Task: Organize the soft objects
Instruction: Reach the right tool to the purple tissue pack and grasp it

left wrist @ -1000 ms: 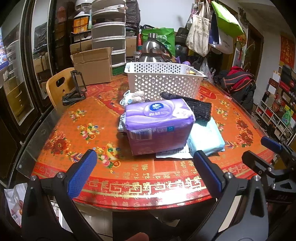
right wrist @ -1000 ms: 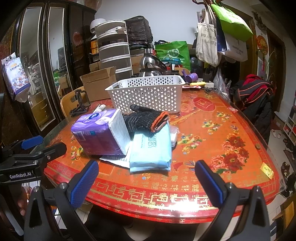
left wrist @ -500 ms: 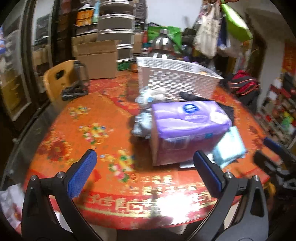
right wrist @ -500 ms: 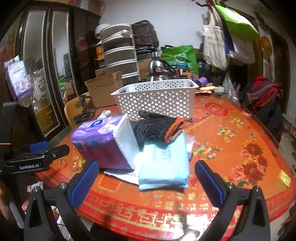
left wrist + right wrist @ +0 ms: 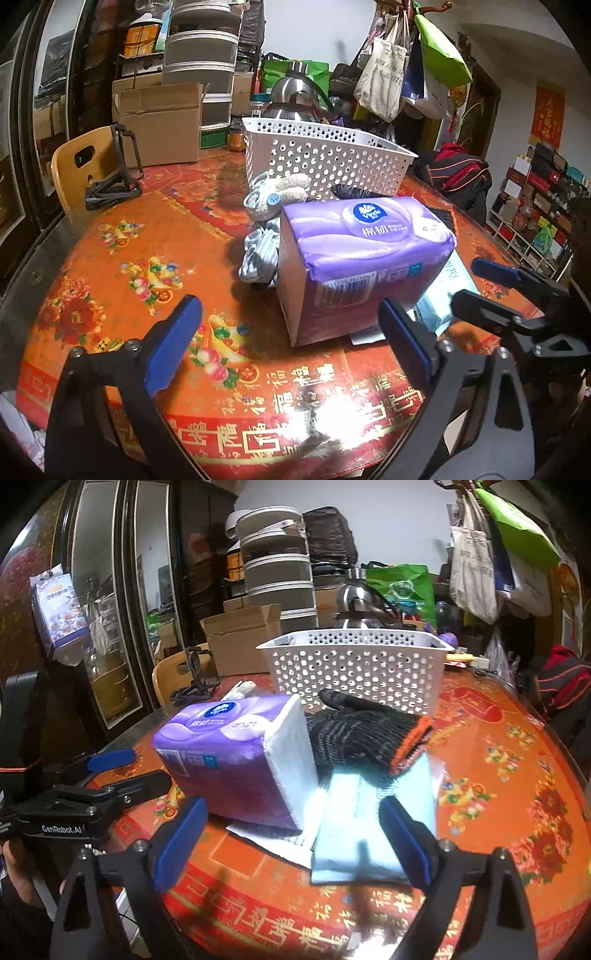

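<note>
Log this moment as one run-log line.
left gripper: closing, empty | right gripper: closing, empty | purple plastic tissue pack: on table | white perforated basket: behind

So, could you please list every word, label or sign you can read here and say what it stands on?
"GenRobot.AI": on the left gripper, in the right wrist view.
"福": repeated along the table cloth's border.
Purple tissue pack: white Chinese brand text, too blurred.
Red wall sign: characters too small.
Tote bags: print unreadable.
</note>
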